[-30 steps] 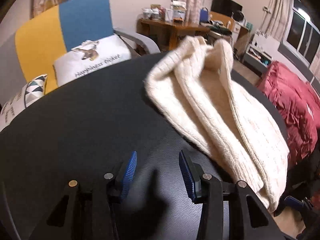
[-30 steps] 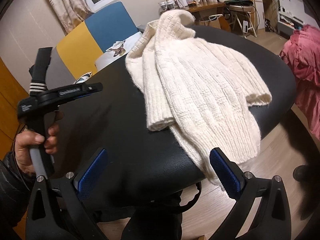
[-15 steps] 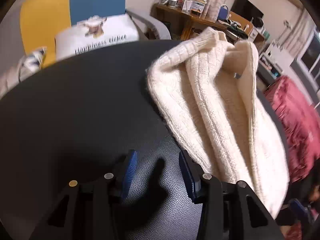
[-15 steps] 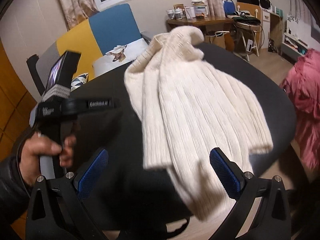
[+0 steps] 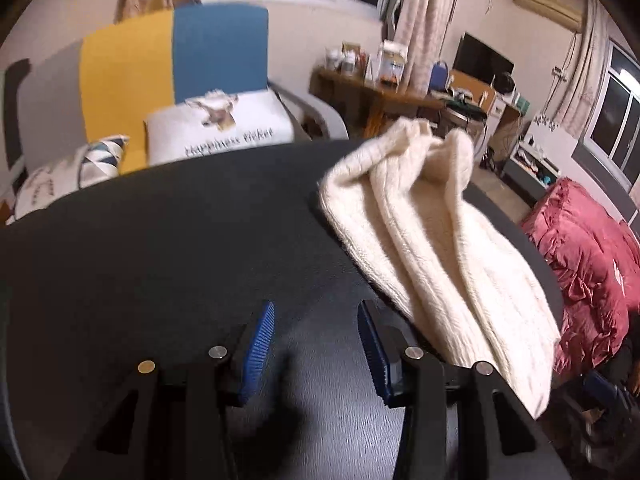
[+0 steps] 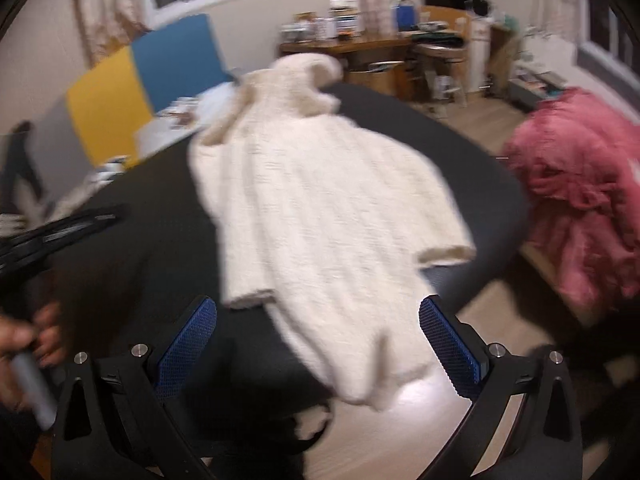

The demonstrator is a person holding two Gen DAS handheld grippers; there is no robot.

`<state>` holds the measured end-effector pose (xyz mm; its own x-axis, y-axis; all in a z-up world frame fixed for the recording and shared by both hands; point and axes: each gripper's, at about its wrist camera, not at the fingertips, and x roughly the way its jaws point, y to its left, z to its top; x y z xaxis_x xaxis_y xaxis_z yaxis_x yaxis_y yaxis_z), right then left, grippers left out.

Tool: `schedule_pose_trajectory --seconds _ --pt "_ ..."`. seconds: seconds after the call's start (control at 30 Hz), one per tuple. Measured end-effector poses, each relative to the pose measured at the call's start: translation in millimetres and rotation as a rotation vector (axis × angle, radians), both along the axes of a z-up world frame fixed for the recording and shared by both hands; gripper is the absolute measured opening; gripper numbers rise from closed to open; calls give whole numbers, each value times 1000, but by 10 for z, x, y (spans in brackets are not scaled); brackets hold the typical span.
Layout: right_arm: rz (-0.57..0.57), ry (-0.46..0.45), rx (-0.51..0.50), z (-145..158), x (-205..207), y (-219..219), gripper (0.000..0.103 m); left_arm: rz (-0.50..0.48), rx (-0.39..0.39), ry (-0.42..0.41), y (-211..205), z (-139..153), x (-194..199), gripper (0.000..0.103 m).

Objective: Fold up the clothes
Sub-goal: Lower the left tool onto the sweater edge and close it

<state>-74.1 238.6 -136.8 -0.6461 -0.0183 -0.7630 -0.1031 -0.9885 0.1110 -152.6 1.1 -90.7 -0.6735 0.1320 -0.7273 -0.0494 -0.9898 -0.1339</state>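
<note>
The left gripper [image 5: 316, 344] hangs over bare black table [image 5: 168, 264] with its blue pads parted and nothing between them; the cream sweater [image 5: 436, 256] lies just beside its right finger, untouched. The right gripper [image 6: 318, 344] is spread wide and also empty, its fingers framing the sweater's near hem where the knit spills over the table edge toward the floor.

The sweater sprawls along the right half of the table, collar heaped at the far end, one sleeve cuff [image 6: 448, 254] reaching the rim. In all likelihood the chief risk lies there: so much knit already hangs off the edge that a tug on the hem could drag the whole garment to the floor. A pinch that catches only one layer would probably leave the fold lopsided.

Only the right wrist view shows the overhang, the cuff and the person's hand [image 6: 28, 344] on the other tool's handle, though it is blurred. Only the left wrist view shows the open collar sharply, plus the printed cushion [image 5: 220, 128] on the yellow-and-blue chair behind.
</note>
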Motion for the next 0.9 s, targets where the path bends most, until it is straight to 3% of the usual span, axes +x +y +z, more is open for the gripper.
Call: schedule_pose_trajectory --seconds 0.1,0.37,0.63,0.73,0.8,0.9 --pt "-56 14 -23 51 32 54 103 -10 6 -6 -35 43 218 45" --pt "36 26 -76 131 178 -135 103 -1 165 -233 -166 -326 261 45" --pt "121 38 -24 131 277 -289 103 -12 42 -216 -11 -278 18 45" --pt "124 35 -41 114 280 -281 103 -28 149 -289 -41 -349 -198 44" --pt "118 29 -43 93 275 -271 103 -24 233 -334 -99 -393 -328 38" --pt "109 15 -59 32 256 -248 103 -25 277 -340 -140 -376 -455 37"
